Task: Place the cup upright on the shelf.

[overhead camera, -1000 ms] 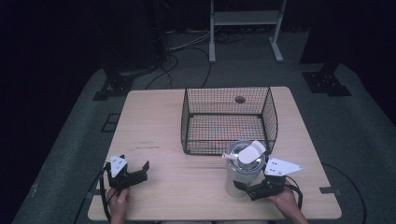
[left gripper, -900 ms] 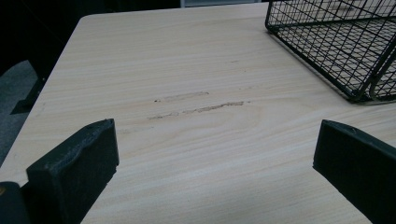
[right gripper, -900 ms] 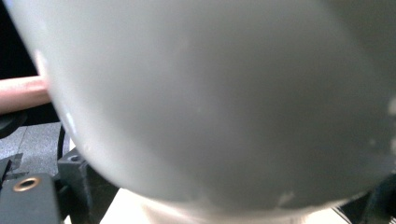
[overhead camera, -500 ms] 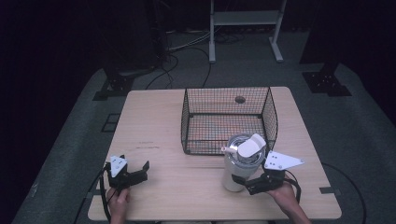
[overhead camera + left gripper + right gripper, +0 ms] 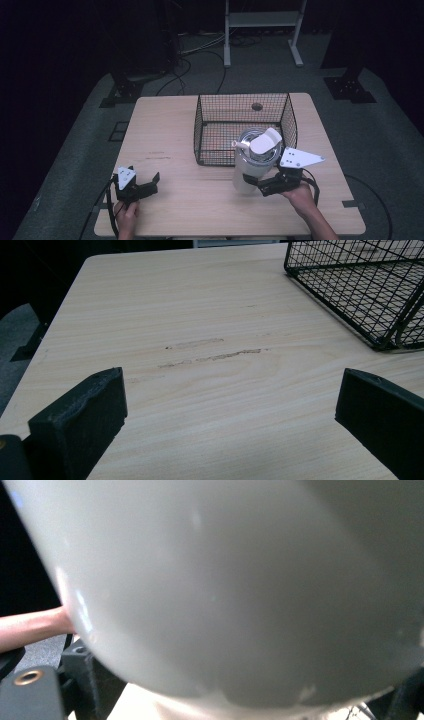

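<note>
A tall white bottle (image 5: 246, 172) with a flip lid (image 5: 265, 142) open over a metal mouth is held in front of the black wire basket (image 5: 243, 97), its top level with the basket's near wall. My right gripper (image 5: 257, 184) is shut on the bottle's lower body. In the right gripper view the bottle (image 5: 240, 580) sits very close between the jaws. At the table's near left my left gripper (image 5: 142, 182) rests open with nothing in it. In the left gripper view its jaws (image 5: 232, 415) stand wide apart over bare wood (image 5: 200, 315).
The basket (image 5: 360, 295) stands at the table's middle back with nothing inside it. A round hole (image 5: 257, 106) lies in the tabletop (image 5: 165, 125) behind it. Scratches (image 5: 215, 357) mark the wood ahead of the left gripper. A forearm (image 5: 30, 627) shows past the bottle.
The right gripper has lifted the bottle and carried it slightly toward the basket's near wall. The left gripper has stayed where it was, open.
</note>
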The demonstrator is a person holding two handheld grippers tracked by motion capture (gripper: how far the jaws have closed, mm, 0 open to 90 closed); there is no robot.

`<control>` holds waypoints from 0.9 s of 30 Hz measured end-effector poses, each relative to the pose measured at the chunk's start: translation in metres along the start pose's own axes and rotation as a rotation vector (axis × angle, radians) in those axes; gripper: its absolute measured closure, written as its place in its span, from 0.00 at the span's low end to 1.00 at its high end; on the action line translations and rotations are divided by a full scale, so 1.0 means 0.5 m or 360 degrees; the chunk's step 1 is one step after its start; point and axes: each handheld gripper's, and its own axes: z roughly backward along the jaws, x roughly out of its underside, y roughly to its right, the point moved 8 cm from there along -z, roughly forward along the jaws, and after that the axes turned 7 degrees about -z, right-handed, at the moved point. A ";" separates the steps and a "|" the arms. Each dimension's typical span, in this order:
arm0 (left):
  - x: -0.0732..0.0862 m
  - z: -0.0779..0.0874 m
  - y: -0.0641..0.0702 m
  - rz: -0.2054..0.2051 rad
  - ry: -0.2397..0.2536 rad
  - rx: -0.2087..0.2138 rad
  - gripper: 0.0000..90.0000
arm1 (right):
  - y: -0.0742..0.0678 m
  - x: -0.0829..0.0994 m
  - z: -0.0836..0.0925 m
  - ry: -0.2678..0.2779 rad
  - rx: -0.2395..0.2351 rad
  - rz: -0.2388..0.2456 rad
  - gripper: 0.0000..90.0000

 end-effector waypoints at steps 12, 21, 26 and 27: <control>0.000 0.000 0.000 0.0009 0.0002 0.0000 0.00 | -0.002 -0.065 -0.018 0.0028 -0.0035 0.0046 0.10; 0.000 0.000 -0.001 0.0008 0.0006 0.0000 0.00 | 0.027 -0.116 -0.038 0.0062 -0.0037 0.0030 0.10; -0.001 0.000 -0.001 0.0011 0.0013 0.0002 0.00 | 0.065 -0.138 -0.062 0.0059 0.0007 0.0035 0.10; -0.001 0.000 -0.001 0.0011 0.0013 0.0002 0.00 | 0.065 -0.138 -0.062 0.0059 0.0007 0.0035 0.10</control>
